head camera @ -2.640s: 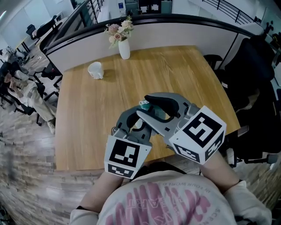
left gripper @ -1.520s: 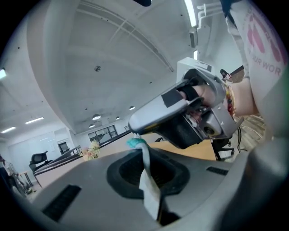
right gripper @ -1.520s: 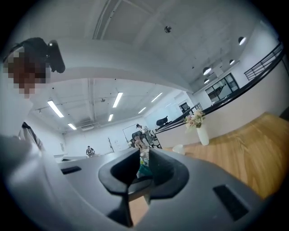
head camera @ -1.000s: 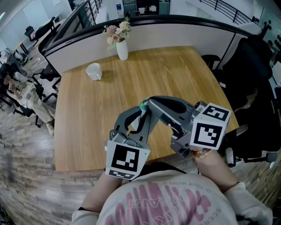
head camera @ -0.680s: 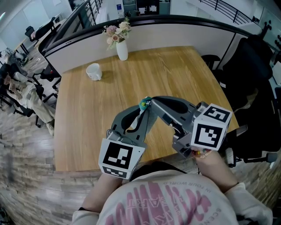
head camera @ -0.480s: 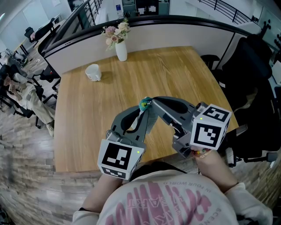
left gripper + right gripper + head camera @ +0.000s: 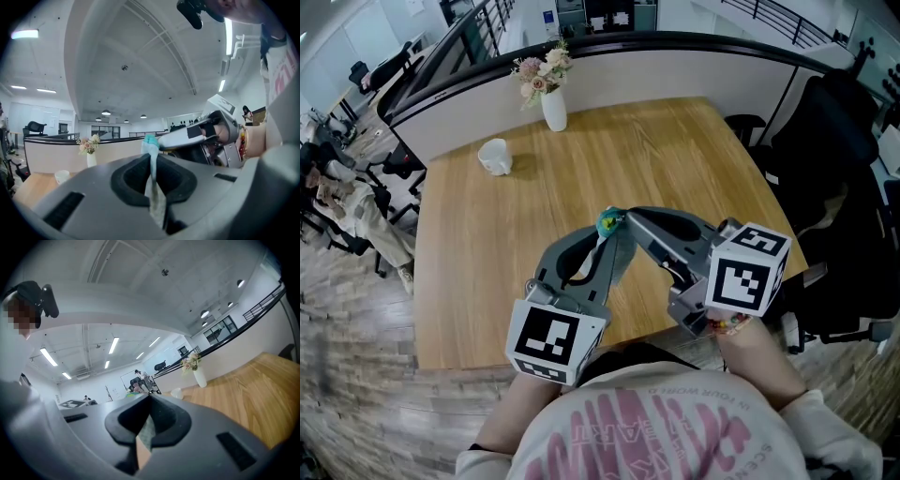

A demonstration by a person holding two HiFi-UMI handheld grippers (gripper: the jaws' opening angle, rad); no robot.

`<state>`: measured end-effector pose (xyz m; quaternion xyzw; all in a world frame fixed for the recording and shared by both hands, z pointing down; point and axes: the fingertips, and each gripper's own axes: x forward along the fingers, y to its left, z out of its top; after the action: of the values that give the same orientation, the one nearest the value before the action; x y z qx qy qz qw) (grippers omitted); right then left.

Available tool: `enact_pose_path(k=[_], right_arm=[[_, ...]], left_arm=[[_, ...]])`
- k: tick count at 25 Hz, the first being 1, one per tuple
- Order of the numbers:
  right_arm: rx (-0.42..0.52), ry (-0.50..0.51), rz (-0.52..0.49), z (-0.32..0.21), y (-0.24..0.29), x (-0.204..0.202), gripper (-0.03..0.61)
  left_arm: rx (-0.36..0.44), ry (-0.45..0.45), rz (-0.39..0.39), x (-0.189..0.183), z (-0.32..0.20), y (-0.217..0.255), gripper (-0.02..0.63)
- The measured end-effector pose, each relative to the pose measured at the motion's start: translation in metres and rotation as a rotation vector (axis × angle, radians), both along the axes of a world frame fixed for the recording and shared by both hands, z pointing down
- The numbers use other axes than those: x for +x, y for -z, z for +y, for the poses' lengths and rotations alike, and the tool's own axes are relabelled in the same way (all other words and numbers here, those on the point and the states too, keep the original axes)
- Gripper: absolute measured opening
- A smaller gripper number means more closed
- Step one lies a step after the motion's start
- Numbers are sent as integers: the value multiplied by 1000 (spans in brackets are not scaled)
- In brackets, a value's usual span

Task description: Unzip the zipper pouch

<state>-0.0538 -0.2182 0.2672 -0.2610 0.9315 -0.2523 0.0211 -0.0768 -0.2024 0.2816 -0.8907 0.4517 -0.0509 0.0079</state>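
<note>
I hold both grippers up above the wooden table (image 7: 679, 151), their tips meeting at a small teal-and-grey pouch (image 7: 607, 223). My left gripper (image 7: 612, 236) is shut on the pouch's fabric; in the left gripper view the cloth (image 7: 153, 190) hangs pinched between the jaws, its teal end (image 7: 149, 140) sticking out past the tips. My right gripper (image 7: 625, 218) comes in from the right and is shut on the same pouch; a grey strip of it (image 7: 147, 430) sits between those jaws. Most of the pouch is hidden by the jaws, and I cannot make out its zipper.
A white vase with flowers (image 7: 551, 97) stands at the table's far edge, a white cup (image 7: 495, 157) lies to its left. A black chair (image 7: 836, 178) is off the table's right side. Office chairs (image 7: 356, 169) stand on the floor at left.
Since 2.6 s ago the right gripper has swung out to the right, still on the pouch. Over the last second the left gripper's cube has dropped slightly down-left; the grips look unchanged.
</note>
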Motion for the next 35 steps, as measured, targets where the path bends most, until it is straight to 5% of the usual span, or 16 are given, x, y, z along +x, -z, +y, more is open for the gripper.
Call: enact_pose_path(k=[35], right_arm=[[-81, -31, 27, -9, -29, 16, 3]], left_arm=[[5, -2, 41, 3, 3, 3, 15]])
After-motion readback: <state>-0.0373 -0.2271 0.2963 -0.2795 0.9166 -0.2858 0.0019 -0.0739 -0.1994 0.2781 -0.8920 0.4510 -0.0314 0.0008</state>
